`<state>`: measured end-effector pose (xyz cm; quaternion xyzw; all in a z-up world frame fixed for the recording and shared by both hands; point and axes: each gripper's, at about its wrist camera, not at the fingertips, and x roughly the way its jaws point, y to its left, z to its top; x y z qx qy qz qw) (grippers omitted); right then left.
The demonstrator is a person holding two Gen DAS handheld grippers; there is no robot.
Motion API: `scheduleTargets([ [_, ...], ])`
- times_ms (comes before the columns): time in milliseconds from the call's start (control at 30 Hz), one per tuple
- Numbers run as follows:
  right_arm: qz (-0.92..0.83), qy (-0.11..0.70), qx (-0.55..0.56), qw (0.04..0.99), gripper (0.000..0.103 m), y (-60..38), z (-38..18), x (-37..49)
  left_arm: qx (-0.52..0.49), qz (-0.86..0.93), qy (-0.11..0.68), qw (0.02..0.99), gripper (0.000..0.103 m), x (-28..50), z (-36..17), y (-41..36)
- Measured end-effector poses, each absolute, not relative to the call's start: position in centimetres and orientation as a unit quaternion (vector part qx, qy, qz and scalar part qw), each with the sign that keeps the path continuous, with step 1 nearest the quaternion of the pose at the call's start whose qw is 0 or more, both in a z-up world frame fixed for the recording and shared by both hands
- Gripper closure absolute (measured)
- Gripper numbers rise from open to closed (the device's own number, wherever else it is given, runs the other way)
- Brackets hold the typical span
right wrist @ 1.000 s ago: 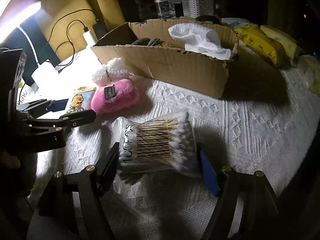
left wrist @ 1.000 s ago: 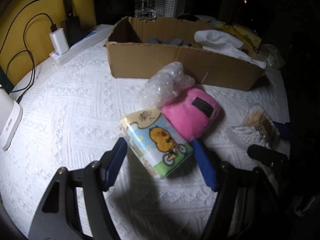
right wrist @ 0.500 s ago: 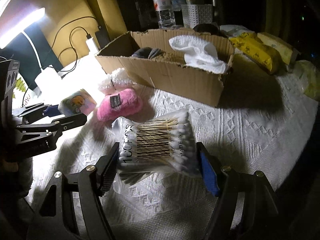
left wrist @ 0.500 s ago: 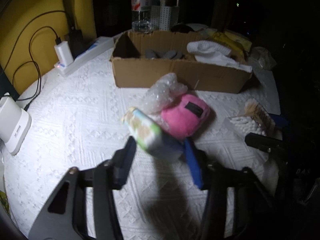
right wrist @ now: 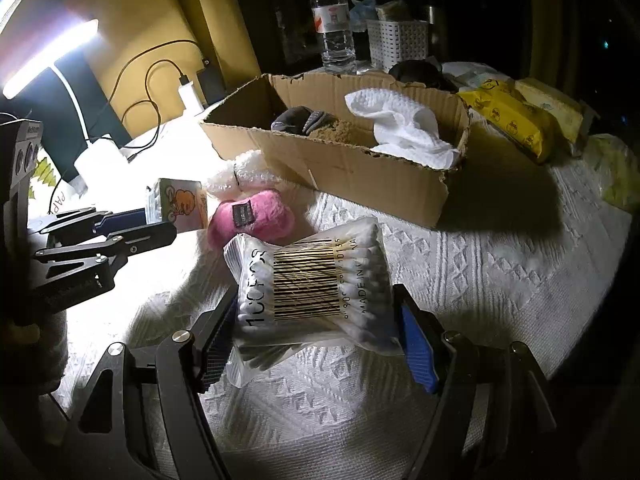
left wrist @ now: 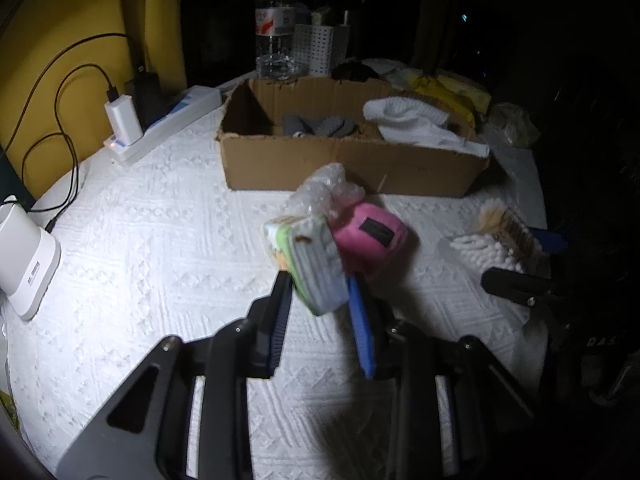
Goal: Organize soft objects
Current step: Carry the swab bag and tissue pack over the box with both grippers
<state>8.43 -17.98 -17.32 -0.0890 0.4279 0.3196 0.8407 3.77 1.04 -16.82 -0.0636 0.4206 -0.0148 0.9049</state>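
My left gripper (left wrist: 320,304) is shut on a tissue pack with a yellow chick print (left wrist: 310,264) and holds it lifted and turned on edge above the white cloth; the pack also shows in the right wrist view (right wrist: 180,206). My right gripper (right wrist: 316,316) is shut on a clear bag of cotton swabs (right wrist: 308,292), which also shows in the left wrist view (left wrist: 496,236). A pink plush (left wrist: 370,236) and a wad of bubble wrap (left wrist: 322,192) lie in front of the cardboard box (left wrist: 348,160), which holds a white towel (left wrist: 416,124) and grey socks (left wrist: 320,126).
A power strip with a charger (left wrist: 160,124) and cables lie at the left. A white device (left wrist: 24,252) stands at the left edge. A water bottle (left wrist: 276,28) and a white basket (left wrist: 316,48) stand behind the box. Yellow packs (right wrist: 516,120) lie right of the box.
My left gripper has closed on the tissue pack, lifted it off the cloth and turned it on edge. My right gripper holds the cotton swab bag throughout, slightly raised.
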Motion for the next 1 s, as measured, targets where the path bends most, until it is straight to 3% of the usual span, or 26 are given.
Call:
scheduleTargets([
  [233, 0.32, 0.42, -0.092, 0.844, 0.028, -17.7, -16.4, 8.4, -0.056, -0.019, 0.401, 0.914, 0.078, 3.3, -14.9, 1.2],
  [1000, 0.323, 0.394, -0.099, 0.855, 0.028, -16.3, -13.5, 9.7, -0.049, -0.022, 0.357, 0.933, 0.079, 4.9, -10.1, 2.7],
])
